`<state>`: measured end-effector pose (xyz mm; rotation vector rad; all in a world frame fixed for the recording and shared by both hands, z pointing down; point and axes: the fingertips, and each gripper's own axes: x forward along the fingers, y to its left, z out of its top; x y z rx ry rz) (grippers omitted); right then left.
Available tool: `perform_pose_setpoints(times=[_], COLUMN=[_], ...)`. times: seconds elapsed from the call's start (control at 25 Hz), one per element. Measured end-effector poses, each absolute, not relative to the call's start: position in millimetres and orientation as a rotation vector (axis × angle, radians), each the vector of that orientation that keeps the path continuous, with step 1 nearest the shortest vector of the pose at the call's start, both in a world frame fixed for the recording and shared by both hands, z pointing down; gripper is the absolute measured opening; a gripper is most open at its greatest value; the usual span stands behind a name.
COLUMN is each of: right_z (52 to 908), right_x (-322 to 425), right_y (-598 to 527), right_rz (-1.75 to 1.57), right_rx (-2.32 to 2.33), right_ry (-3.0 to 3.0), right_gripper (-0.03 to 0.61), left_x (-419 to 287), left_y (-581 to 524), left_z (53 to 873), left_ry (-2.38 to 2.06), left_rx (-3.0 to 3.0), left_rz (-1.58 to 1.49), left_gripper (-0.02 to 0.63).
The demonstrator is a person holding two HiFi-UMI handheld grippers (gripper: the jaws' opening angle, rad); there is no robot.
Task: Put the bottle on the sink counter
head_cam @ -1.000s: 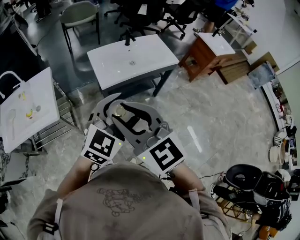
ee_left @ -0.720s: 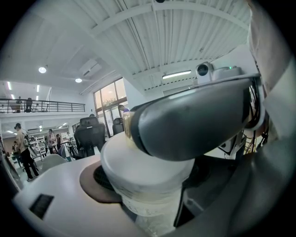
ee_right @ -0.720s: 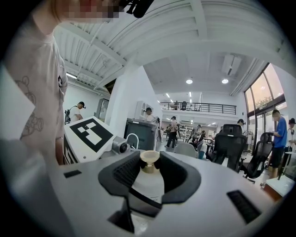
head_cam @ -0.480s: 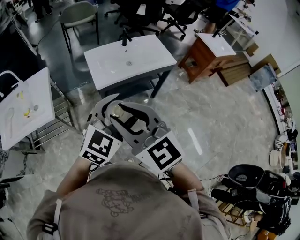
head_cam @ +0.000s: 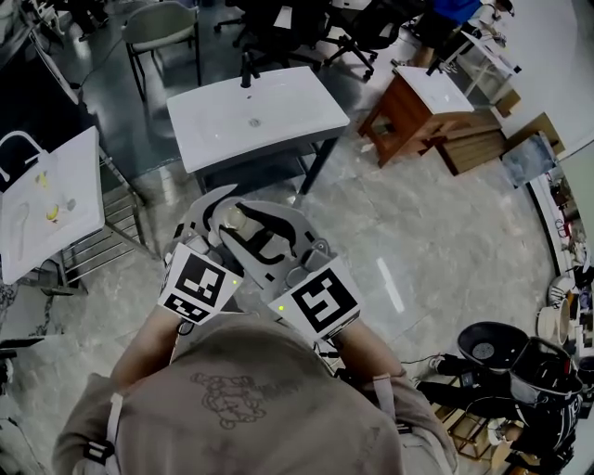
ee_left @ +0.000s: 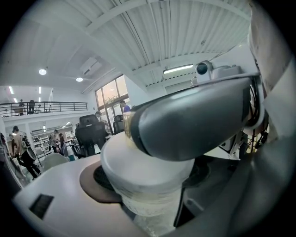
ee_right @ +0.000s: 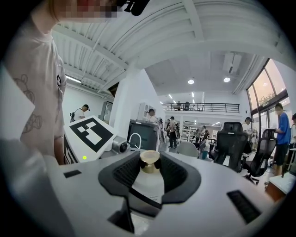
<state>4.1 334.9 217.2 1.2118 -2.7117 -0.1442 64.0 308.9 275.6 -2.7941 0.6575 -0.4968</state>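
A clear bottle (head_cam: 243,221) with a gold cap (ee_right: 150,162) is held in front of the person's chest, above the floor. My right gripper (head_cam: 264,237) is shut on the bottle (ee_right: 149,185), its dark pads on either side of the neck. My left gripper (head_cam: 215,215) comes in from the left and is shut on the pale bottle (ee_left: 143,176) at its wide lower part. One jaw of the right gripper crosses above the bottle in the left gripper view. The white sink counter (head_cam: 278,125) with its dark faucet (head_cam: 247,72) stands ahead, apart from the bottle.
A wooden cabinet (head_cam: 418,107) and cardboard stand right of the sink. Office chairs (head_cam: 162,28) are behind it. A white table (head_cam: 51,199) with small items and a wire rack (head_cam: 121,223) are at the left. Black bags (head_cam: 506,371) lie at lower right on the marble floor.
Both grippers keep their hold on the bottle and their place in the picture. The surroundings have shifted slightly: the black bags have slid down and to the right.
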Motion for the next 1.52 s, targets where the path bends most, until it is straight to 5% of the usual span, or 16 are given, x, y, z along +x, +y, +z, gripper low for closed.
perform_pose_setpoints(times=[0.68, 1.52], right_z=[239.3, 264.9], right_x=[9.2, -12.1], right_y=[310.1, 144.7], right_rz=[-0.152, -0.077], right_rx=[1.189, 1.162], right_ry=[-2.734, -2.703], right_gripper=[0.137, 0.137], left_x=[65.6, 43.5], left_y=[280.4, 118.0], left_z=[297.8, 325.6], left_ry=[0.713, 0.720], left_rx=[-2.758, -2.806], left_rz=[-0.525, -0.568], left_gripper=[0.330, 0.330])
